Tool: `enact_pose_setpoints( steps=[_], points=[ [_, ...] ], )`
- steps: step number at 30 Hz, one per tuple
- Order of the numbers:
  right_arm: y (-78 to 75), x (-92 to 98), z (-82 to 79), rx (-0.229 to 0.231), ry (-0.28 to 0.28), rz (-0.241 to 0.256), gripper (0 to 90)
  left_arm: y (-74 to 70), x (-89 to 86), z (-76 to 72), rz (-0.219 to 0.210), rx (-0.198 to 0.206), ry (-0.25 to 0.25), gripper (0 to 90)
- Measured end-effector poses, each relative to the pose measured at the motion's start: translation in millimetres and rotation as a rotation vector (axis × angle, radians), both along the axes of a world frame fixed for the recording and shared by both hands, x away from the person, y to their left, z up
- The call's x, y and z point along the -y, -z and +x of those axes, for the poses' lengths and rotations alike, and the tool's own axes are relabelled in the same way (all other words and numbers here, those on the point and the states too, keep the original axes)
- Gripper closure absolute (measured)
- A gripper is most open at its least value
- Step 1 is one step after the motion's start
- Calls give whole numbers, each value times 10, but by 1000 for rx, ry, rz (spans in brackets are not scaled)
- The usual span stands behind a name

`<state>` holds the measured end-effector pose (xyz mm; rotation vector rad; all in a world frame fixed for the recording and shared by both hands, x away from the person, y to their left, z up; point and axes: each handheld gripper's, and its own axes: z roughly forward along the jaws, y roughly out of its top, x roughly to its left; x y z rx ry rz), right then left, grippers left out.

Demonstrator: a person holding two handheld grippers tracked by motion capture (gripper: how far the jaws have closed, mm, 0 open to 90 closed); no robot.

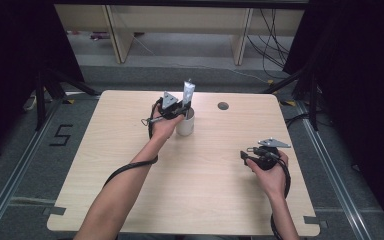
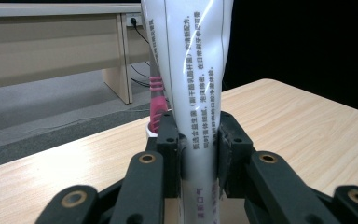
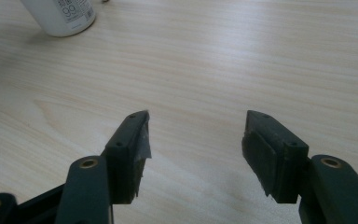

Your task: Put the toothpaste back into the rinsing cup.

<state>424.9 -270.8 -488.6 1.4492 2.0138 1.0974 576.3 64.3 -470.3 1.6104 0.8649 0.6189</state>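
A white cup (image 1: 185,124) stands on the wooden table (image 1: 130,165) near its far middle. My left gripper (image 1: 182,107) is shut on a white tube with printed text (image 2: 193,84), held upright over the cup. In the high view the tube (image 1: 188,92) sticks up out of the cup. A pink toothbrush handle (image 2: 156,105) stands in the cup behind the tube. My right gripper (image 1: 245,154) hovers low over the table's right side, open and holding nothing. In the right gripper view the cup's base (image 3: 63,16) sits at the top left, beyond the jaws (image 3: 196,140).
A round cable hole (image 1: 223,106) lies in the table to the right of the cup. Wooden desk legs (image 1: 117,35) and cables (image 1: 272,45) stand on the floor beyond the far edge. Bare tabletop spreads between the two hands.
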Motion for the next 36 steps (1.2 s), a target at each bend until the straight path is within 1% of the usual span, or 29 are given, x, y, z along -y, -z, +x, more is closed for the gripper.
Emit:
enact_pose_setpoints(
  steps=[1, 2, 3, 4, 5, 10, 13, 14, 15, 16, 17, 19, 20, 23, 24, 25, 30, 31, 35, 36],
  points=[
    [0, 0, 2, 4, 1, -2, 415, 3, 0, 0, 1, -2, 1, 734],
    [-2, -5, 0, -8, 2, 4, 415, 6, 1, -1, 2, -3, 1, 734],
    [1, -4, 3, -3, 5, -3, 415, 6, 2, -1, 3, -3, 1, 734],
    [-13, -8, -5, -16, 11, 3, 415, 5, 2, -2, 4, -4, 1, 734],
    [-29, -2, -15, -14, 13, -8, 415, 4, 3, -1, 6, -4, 2, 733],
    [-37, -2, -17, -16, 18, -16, 415, -5, -1, -1, 12, -11, 2, 733],
    [-36, -5, -16, -20, 16, -4, 415, -10, -5, -1, 16, -18, 1, 732],
    [-45, -34, -39, -46, 43, 21, 415, -13, -6, -1, 19, -20, 2, 732],
    [-47, -33, -38, -44, 40, 21, 415, -14, -7, -1, 21, -21, 2, 731],
    [-43, -2, -17, -11, 17, -16, 415, -14, -8, -1, 23, -23, 2, 731],
    [-42, 0, -15, -6, 12, -19, 415, -14, -9, -1, 26, -25, 2, 731],
    [-44, -2, -16, -5, 9, -16, 415, -16, -11, -4, 36, -28, 2, 730],
    [-50, -28, -34, -35, 26, 11, 415, -19, -12, -4, 37, -30, 3, 730],
    [-51, -28, -33, -34, 25, 6, 415, -34, -17, -10, 46, -38, 3, 730],
    [-51, -31, -35, -37, 26, 12, 415, -34, -21, -12, 44, -39, 4, 730],
    [-48, -7, -21, -13, 11, -20, 415, -37, -26, -13, 46, -41, 6, 730],
    [-43, -15, -18, -8, 10, -21, 415, -51, -29, -26, 61, -42, 13, 729],
    [-41, -16, -17, -1, 7, -15, 415, -55, -28, -28, 63, -43, 15, 729],
    [-48, -15, -21, -8, 10, -24, 415, -71, -33, -41, 74, -49, 19, 728],
    [-46, -17, -19, -7, 9, -20, 415, -76, -38, -46, 78, -51, 21, 728]
  ],
)
